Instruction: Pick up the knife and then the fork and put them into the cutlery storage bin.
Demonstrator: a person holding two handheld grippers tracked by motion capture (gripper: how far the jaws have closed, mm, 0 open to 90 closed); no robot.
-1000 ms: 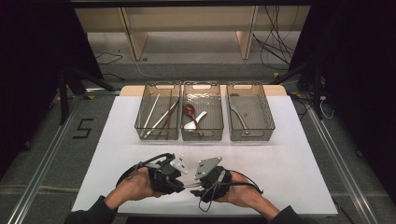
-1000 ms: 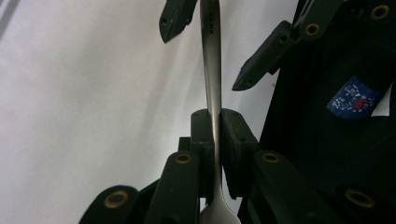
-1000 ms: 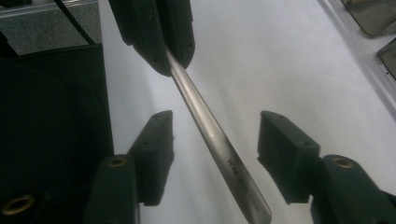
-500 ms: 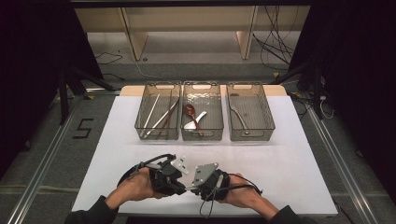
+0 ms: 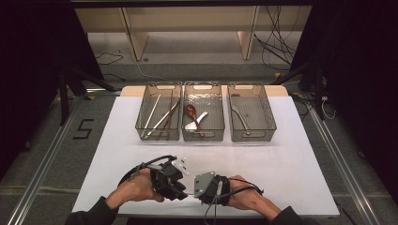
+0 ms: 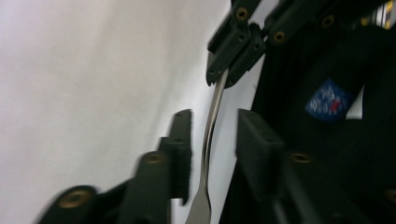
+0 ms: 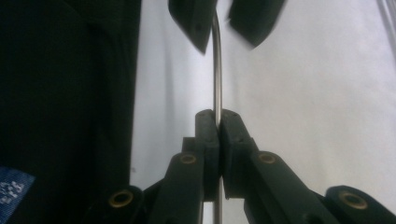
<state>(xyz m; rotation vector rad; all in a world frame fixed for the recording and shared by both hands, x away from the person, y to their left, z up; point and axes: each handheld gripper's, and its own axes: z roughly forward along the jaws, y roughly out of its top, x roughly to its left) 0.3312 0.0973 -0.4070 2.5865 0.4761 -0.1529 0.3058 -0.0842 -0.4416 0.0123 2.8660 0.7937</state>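
Utensil handle (image 7: 217, 70) clamped by right gripper (image 7: 218, 122)

bare white table (image 5: 300, 164), three bins (image 5: 203, 112) beyond

Black 5 (image 5: 84, 128) marked on the floor (image 5: 47, 154).

A thin utensil handle (image 7: 216, 70) looks like polished, glossy metal. The jaws gripping it are matt black plastic with brass-coloured rivets (image 7: 188, 159). Under it, the table cover (image 5: 291, 159) is smooth, matt white. The bins (image 5: 203, 112) beyond are clear, smoky plastic.
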